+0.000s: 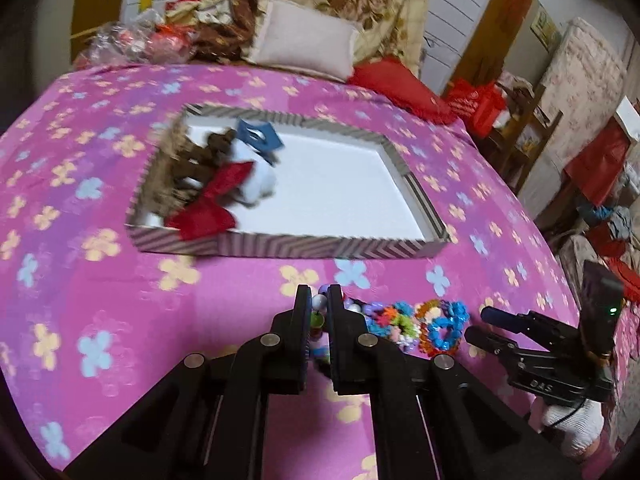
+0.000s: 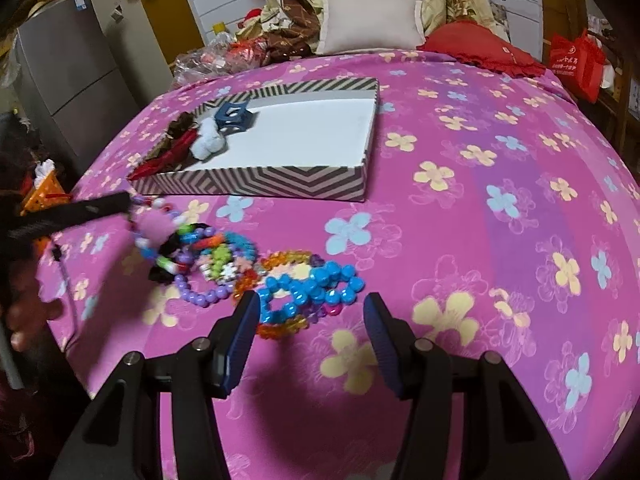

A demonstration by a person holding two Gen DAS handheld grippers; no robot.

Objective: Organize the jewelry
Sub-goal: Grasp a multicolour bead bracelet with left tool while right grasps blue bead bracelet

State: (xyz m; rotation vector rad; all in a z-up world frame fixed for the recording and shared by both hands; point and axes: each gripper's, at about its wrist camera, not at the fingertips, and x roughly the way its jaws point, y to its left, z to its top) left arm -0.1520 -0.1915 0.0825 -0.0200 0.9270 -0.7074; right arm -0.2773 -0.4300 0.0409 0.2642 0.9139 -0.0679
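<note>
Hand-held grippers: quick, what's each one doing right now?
Left hand-held gripper: closed on a beaded bracelet.
Right hand-held gripper: open, holding nothing.

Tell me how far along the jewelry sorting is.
Partly done. The striped tray already holds a blue clip, white pom-pom and red bow. The left gripper is shut on a beaded strand. The blue bracelet and other bracelets remain on the bedspread, before the open right gripper.

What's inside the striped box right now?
Inside the striped box, bunched at its left end: a blue hair clip, a white pom-pom, a red bow and brown pieces. The rest is bare white floor. Anything beneath that cluster is covered.
</note>
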